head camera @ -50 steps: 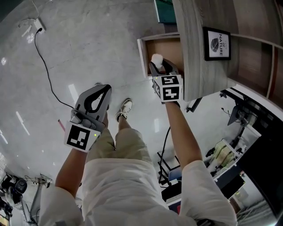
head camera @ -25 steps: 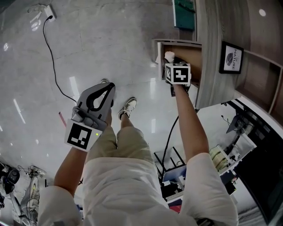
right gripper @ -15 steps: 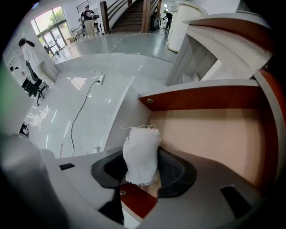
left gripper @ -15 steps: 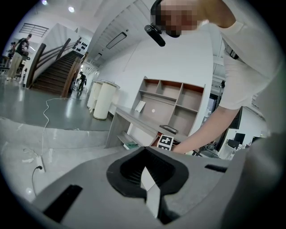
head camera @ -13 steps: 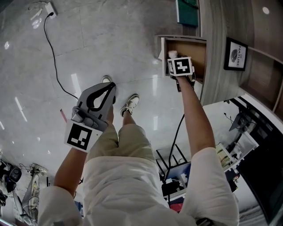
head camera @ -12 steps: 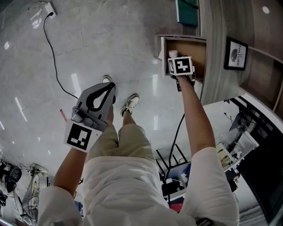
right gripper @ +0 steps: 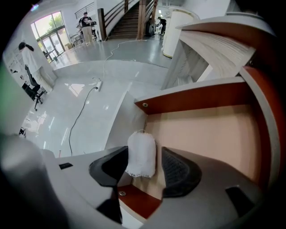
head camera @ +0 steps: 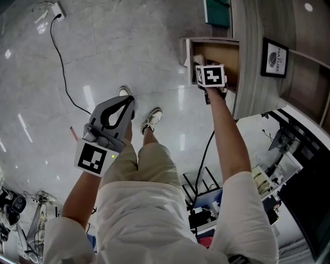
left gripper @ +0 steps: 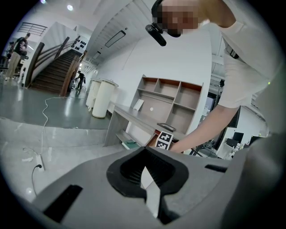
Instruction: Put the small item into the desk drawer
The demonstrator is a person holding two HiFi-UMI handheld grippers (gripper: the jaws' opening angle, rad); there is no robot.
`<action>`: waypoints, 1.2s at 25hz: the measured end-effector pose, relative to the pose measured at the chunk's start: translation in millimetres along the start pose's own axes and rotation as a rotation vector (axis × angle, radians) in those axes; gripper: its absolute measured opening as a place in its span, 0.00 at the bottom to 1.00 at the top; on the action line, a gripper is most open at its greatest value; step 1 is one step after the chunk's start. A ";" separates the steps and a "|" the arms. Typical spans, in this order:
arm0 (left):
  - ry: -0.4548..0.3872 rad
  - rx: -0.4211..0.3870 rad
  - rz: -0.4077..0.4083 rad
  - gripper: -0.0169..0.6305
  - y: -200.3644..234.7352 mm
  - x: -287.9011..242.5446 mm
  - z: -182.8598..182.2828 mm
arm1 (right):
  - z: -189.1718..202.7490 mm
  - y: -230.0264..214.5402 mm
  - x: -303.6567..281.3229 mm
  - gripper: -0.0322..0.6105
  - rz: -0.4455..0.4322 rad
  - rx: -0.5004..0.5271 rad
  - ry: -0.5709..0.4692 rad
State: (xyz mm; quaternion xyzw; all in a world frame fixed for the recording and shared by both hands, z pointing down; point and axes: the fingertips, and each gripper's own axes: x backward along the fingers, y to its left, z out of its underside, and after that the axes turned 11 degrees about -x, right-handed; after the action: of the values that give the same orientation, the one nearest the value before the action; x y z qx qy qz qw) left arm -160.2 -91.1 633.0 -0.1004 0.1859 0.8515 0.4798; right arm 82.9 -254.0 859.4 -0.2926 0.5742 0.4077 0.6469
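A small white mesh pouch (right gripper: 141, 154) hangs upright between the jaws of my right gripper (right gripper: 144, 157), over the front left corner of the open desk drawer (right gripper: 192, 100). The jaws have just been opening; a gap shows between the pouch and the right-hand pad, so the gripper is open. In the head view the right gripper (head camera: 201, 61) points down into the drawer (head camera: 188, 51), with the pouch (head camera: 198, 59) peeking past its marker cube. My left gripper (head camera: 122, 101) is shut and holds nothing, out over the floor; its tips (left gripper: 145, 172) meet.
The grey desk top (head camera: 248, 56) overhangs the drawer and carries a framed picture (head camera: 271, 58). A black cable (head camera: 62, 67) runs from a power strip (head camera: 51, 11) across the glossy floor. The person's shoe (head camera: 152, 119) is below. Equipment clutters the lower right.
The right gripper has reached further over the drawer with the pouch and now sits slightly lower in it. The left gripper has stayed where it was.
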 end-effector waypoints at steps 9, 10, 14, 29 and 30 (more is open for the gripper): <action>-0.039 -0.006 0.004 0.04 -20.5 4.3 -19.7 | -20.9 23.3 52.4 0.44 -0.036 0.016 -0.184; -0.039 -0.014 0.009 0.04 -25.7 4.5 -24.4 | -23.3 27.6 62.2 0.43 -0.054 0.009 -0.210; -0.080 -0.071 0.031 0.04 -43.2 0.2 -51.7 | -38.3 36.0 113.1 0.43 -0.112 -0.030 -0.356; -0.114 -0.287 -0.107 0.04 -84.8 61.8 -135.2 | 9.9 35.6 258.2 0.29 -0.294 -0.230 -0.564; -0.118 -0.297 -0.109 0.04 -93.0 64.4 -141.8 | 12.2 31.8 269.0 0.27 -0.304 -0.243 -0.583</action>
State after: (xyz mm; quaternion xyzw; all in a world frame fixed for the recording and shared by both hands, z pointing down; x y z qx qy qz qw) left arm -115.3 -55.7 461.0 -0.1299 0.0234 0.8468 0.5152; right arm 63.9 -176.4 600.2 -0.3209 0.2625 0.4384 0.7975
